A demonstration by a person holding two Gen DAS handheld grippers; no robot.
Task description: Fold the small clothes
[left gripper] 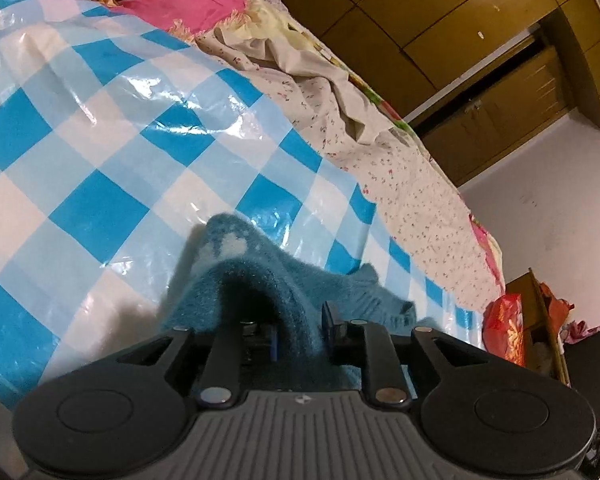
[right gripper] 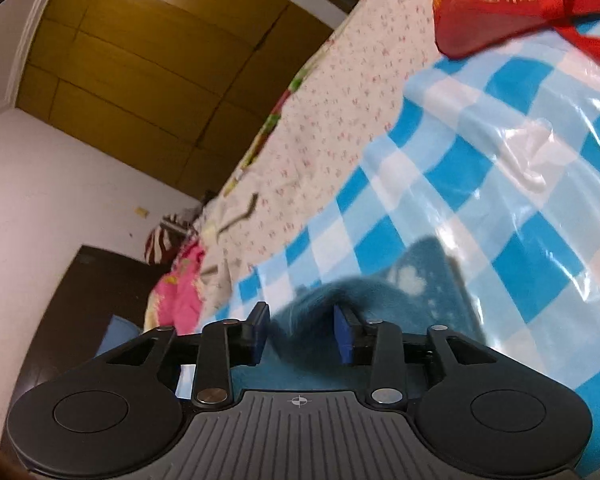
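The left gripper (left gripper: pixel 300 330) has its 2 pads slightly apart, with a fold of the teal knitted garment (left gripper: pixel 256 276) draped over and between them; whether they pinch it I cannot tell. That garment lies near, on the blue-checked plastic sheet (left gripper: pixel 100 128), probably laid to keep it off the floral bedding (left gripper: pixel 400 176). The right gripper (right gripper: pixel 300 332) stands parted around another ridge of the knit, seemingly releasing a fold. Far right sits a red bag (right gripper: pixel 512 4), contents hidden.
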